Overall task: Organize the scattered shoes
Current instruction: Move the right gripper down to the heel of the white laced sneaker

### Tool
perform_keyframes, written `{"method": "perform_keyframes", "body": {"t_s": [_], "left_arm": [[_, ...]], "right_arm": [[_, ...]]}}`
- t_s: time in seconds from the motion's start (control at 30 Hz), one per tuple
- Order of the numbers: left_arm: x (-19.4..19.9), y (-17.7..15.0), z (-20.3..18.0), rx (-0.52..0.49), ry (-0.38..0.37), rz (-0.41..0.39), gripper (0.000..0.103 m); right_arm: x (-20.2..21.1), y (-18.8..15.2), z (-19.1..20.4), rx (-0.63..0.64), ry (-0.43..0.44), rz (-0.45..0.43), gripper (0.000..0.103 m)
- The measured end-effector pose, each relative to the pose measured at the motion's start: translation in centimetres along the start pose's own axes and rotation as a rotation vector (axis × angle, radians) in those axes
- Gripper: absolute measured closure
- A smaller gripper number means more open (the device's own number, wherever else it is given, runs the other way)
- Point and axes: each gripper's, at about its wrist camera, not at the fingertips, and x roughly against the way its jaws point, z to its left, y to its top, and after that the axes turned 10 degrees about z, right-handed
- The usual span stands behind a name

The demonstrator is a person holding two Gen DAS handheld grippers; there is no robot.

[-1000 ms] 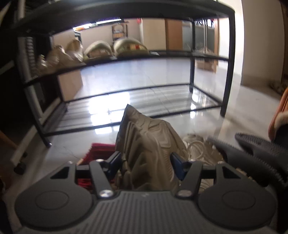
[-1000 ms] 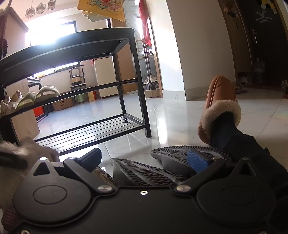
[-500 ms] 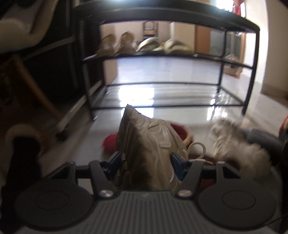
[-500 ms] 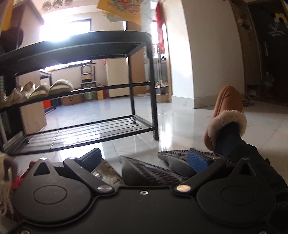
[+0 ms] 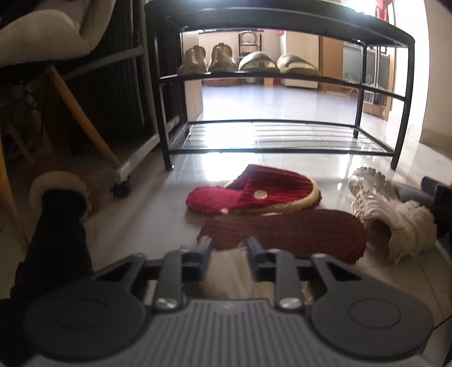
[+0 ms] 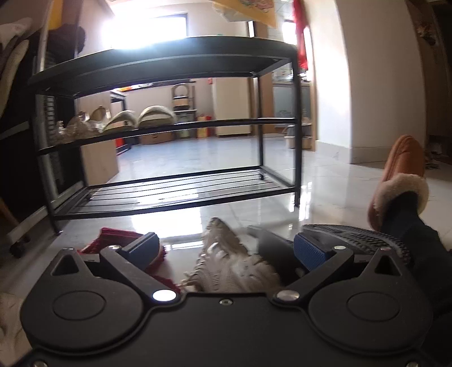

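My left gripper [image 5: 228, 248] hangs low over the floor with a beige shoe [image 5: 228, 271] filling the gap between its fingers. Its jaws are opening. Just ahead lie two red slippers, one upright [image 5: 254, 194] and one sole-up [image 5: 282, 234], with a white sneaker [image 5: 392, 214] to their right. My right gripper [image 6: 227, 248] is open wide around the white sneaker [image 6: 226, 262], and its pads do not touch it. A dark ribbed-sole shoe [image 6: 353, 234] lies beyond its right finger. The black shoe rack [image 5: 282, 22] stands behind, with two pairs on its middle shelf [image 5: 248, 60].
The rack's bottom shelf [image 5: 282, 135] is bare wire. A person's feet in brown fleece-cuffed slippers rest at the left [image 5: 59, 183] and at the right [image 6: 401, 169]. A chair's wooden leg [image 5: 84, 121] and a cart's caster [image 5: 121, 189] stand left of the rack.
The left view swung so the rack sits farther back, and the red slippers came into full view. The beige shoe sank from upright to low between the fingers. The white sneaker came between the right fingers.
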Motion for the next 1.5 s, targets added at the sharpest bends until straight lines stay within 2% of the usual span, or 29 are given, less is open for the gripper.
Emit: {"method": "perform_keyframes", "body": {"t_s": [0.07,0.17,0.23,0.4,0.5,0.63,0.8,0.93,1.13,1.3,1.5], "left_arm": [[0.2,0.1,0.3,0.025,0.018,-0.027,0.016],[-0.1,1.2,0.7,0.052,0.045,-0.040,0.014],[0.0,1.8,1.5,0.085,0.072,-0.042,0.013],[0.5,3.0,3.3,0.129,0.122,-0.028,0.006],[1.4,3.3,4.0,0.131,0.135,-0.030,0.001],[2.8,3.4,4.5,0.114,0.130,-0.050,0.000],[3.4,3.4,4.8,0.092,0.143,-0.074,0.000],[2.9,3.4,5.0,0.106,0.133,-0.059,0.000],[1.7,3.2,5.3,0.128,0.103,-0.029,0.000],[0.7,2.8,5.5,0.135,0.072,-0.019,0.000],[-0.4,2.0,7.1,0.139,0.046,-0.013,0.000]], "right_arm": [[-0.2,0.1,0.0,0.001,0.053,0.035,0.000],[-0.5,-0.2,0.8,0.000,0.172,0.103,0.000],[-1.2,0.0,0.8,-0.013,0.290,0.179,0.000],[-5.2,-0.4,1.3,-0.156,0.667,0.523,0.000],[-6.7,-1.5,2.6,-0.181,0.737,0.657,0.000],[-8.0,-3.0,4.2,-0.204,0.754,0.772,0.000],[-9.3,-4.1,5.6,-0.243,0.744,0.823,0.000],[-9.6,-3.6,7.2,-0.216,0.712,0.816,0.000],[-8.0,-2.4,8.3,-0.135,0.684,0.727,0.000],[-8.4,-2.6,7.6,-0.160,0.663,0.769,0.000],[-9.0,-3.3,8.2,-0.176,0.691,0.817,0.000]]}}
